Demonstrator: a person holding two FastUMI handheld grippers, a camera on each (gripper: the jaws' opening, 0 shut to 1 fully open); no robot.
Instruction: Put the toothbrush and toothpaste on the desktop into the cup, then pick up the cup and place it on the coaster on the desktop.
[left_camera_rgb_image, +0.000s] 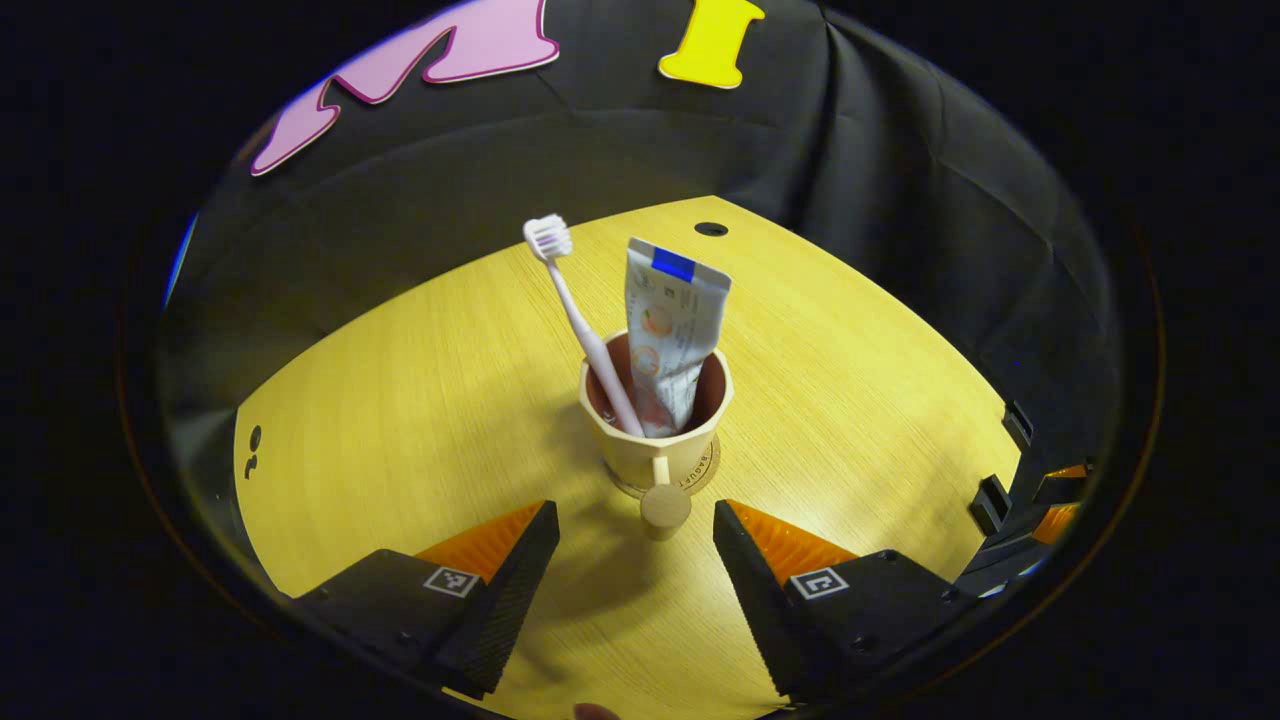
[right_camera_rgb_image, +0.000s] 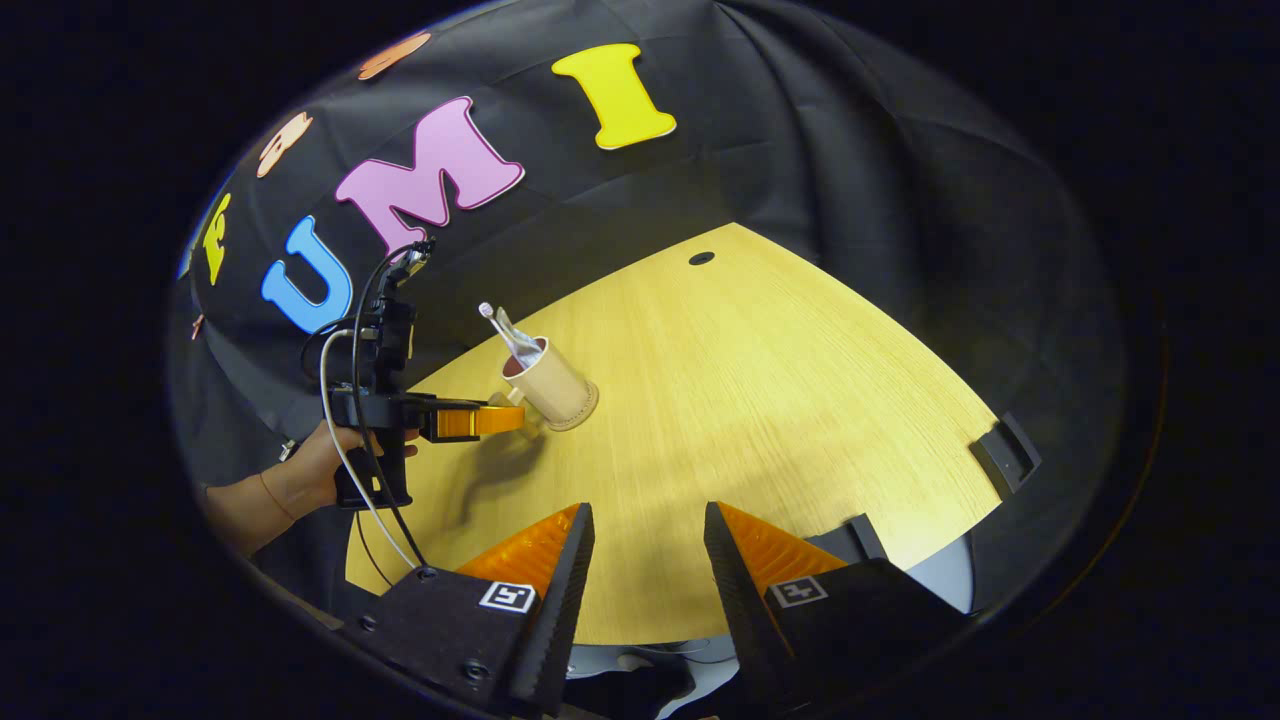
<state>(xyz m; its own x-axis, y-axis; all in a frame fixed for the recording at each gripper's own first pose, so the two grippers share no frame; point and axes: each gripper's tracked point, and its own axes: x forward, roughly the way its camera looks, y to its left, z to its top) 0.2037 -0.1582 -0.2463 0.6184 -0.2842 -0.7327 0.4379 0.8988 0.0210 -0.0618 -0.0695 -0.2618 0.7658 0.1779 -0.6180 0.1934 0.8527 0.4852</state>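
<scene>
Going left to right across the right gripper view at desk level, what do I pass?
Hand → left gripper → cup on its coaster → bare desktop.

Staged recording booth, not a lived-in room. Black cloth wall (right_camera_rgb_image: 850, 200) draped in folds behind and around a light wood-grain desktop (right_camera_rgb_image: 780, 400) with a cable hole (right_camera_rgb_image: 701, 258) near its far edge. Handheld gripper rig trailing cables (right_camera_rgb_image: 345, 420), gripped by a hand (right_camera_rgb_image: 320, 465) at the desktop's left edge, printed square markers (right_camera_rgb_image: 505, 597) on the near fingers.
</scene>
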